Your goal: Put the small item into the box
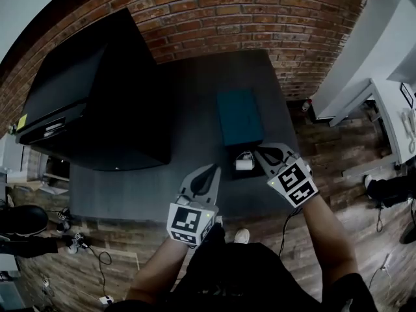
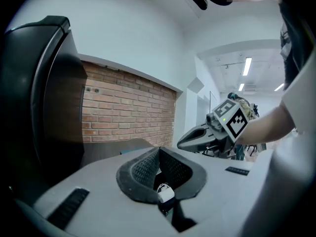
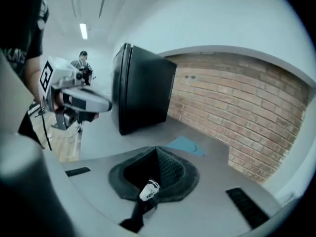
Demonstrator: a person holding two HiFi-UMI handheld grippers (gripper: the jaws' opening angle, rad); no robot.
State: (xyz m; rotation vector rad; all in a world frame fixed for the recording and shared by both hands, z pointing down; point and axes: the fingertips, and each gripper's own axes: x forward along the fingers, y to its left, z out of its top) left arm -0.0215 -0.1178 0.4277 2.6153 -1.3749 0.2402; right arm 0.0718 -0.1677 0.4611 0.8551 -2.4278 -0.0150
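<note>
Fingers (image 3: 171, 170) of my right gripper (image 3: 157, 151) are pressed together, with nothing between them; the fingers (image 2: 142, 170) of my left gripper (image 2: 159, 150) are likewise closed on nothing. Head view: the small white item (image 1: 244, 164) lies on the grey bench (image 1: 130, 194), toward its right edge, just beside the near end of the teal box (image 1: 239, 117); the item is outside the box. The box stands on the right half of the bench, its long side running from near to far. My right gripper's tips sit just to the right of the item; I cannot tell whether they touch it. My left gripper is held above the middle of the bench's near edge, well apart from the item, pointing toward the far edge. A large black unit (image 1: 97, 103) occupies the bench's far left corner; a brick wall (image 1: 260, 18) runs behind the far edge.
</note>
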